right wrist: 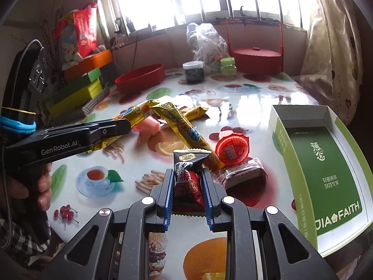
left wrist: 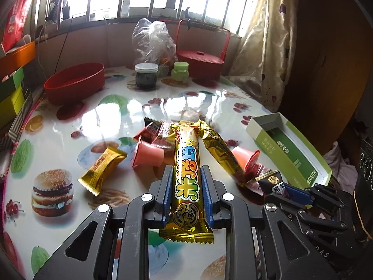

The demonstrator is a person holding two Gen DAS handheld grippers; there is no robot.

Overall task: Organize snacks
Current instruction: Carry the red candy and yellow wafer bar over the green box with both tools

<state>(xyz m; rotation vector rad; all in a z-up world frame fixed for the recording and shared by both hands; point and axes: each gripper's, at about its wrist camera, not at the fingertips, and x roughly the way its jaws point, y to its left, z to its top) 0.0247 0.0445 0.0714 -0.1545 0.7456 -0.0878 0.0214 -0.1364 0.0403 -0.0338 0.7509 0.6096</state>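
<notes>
Both grippers clamp snacks above a fruit-print table (left wrist: 58, 140): the left gripper (left wrist: 186, 177) pinches a gold snack bar (left wrist: 186, 163), the right gripper (right wrist: 186, 179) a black plum candy packet (right wrist: 187, 175). The open green box (right wrist: 324, 168), at the right gripper's three o'clock, appears empty; a second gold bar (right wrist: 181, 126), jelly cups (left wrist: 146, 155) and small packets remain at twelve o'clock, so sorting looks barely begun

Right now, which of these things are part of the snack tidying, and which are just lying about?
Part of the job:
gold snack stick
black plum candy
green box
pink jelly cup

Lying about:
red bowl
dark jar
plastic bag
</notes>
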